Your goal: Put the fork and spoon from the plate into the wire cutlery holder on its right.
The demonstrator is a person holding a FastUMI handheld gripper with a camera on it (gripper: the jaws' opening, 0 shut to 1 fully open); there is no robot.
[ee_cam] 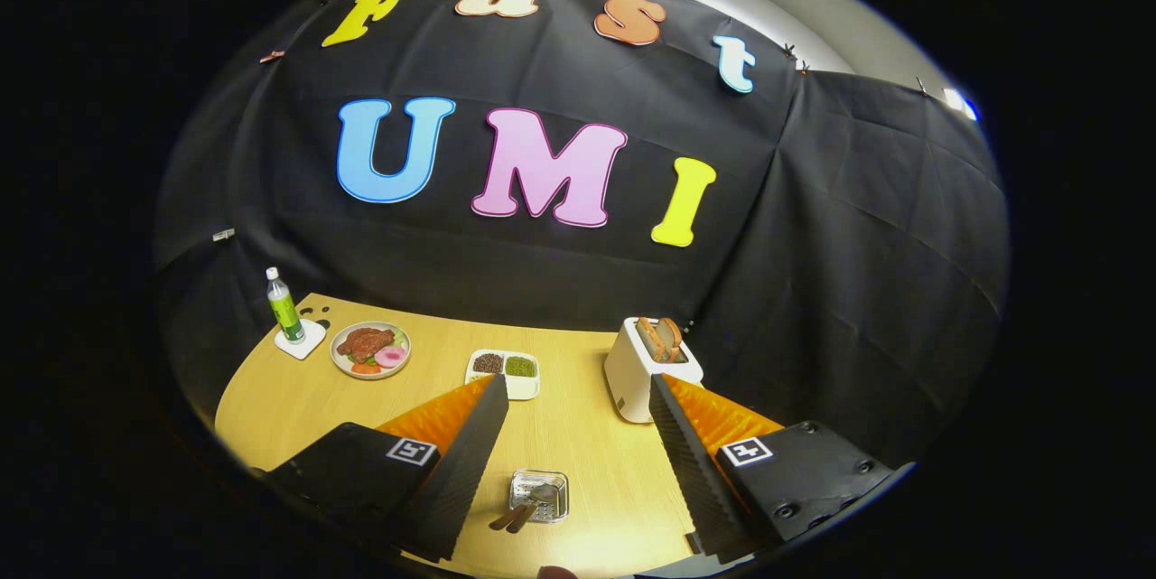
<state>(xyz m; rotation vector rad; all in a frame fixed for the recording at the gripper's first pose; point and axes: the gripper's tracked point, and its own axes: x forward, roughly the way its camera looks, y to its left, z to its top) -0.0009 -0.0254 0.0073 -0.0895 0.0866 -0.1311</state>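
Your tongs (578,434) hang high over the wooden worktop (587,448) with their fingers spread wide apart, gripping nothing. Between the fingers, on the near part of the worktop, sits the wire cutlery holder (539,495), with the fork and spoon (519,513) lying in it, their brown handles poking out over its near left rim. Just beyond the right finger stands a white toaster (637,371) with bread in its slots. Farther left lie a white two-part dish (504,373), a plate of food (370,350), and a green bottle (284,305) on a white coaster.
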